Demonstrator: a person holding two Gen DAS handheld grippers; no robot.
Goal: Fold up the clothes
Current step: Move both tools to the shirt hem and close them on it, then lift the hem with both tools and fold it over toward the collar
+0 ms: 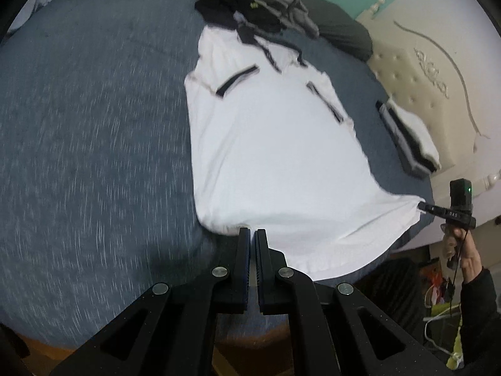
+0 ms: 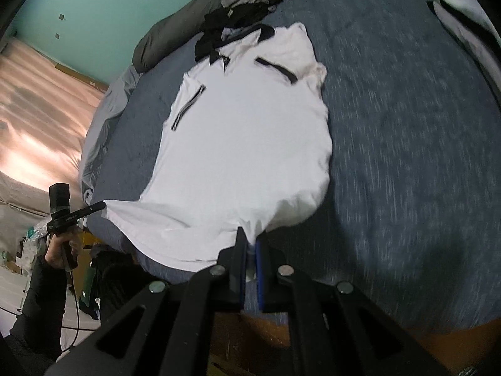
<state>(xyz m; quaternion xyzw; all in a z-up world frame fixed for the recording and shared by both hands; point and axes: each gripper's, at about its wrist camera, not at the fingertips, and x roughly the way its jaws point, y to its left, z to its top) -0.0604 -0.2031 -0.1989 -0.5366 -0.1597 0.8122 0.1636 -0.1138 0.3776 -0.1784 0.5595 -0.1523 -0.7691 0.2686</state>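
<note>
**White polo shirt, hem pinched at both corners, spread on bed**

- Left gripper (image 1: 253, 235): fingers nearly together at the shirt's near-left hem corner. From the right wrist view its tip meets a drawn-out point of cloth, so it is judged to be clamped on the hem; the pinch itself is hidden under the fingers in its own view.
- White polo shirt (image 1: 269, 156): lies front up on the blue bedspread (image 1: 94, 125), collar away, sleeves tucked inward. The hem is pulled taut between the grippers, probably to flatten it or lift it for a fold.
- Right gripper (image 2: 250, 241): clenched on the near-right hem corner, cloth visibly between the pads.
- Folded stack (image 1: 407, 138): lies well apart, near the headboard (image 1: 438, 62); partly cut off.
- Dark clothes pile (image 1: 260, 6): beyond the collar; items indistinct.

Motion blur softens everything.
</note>
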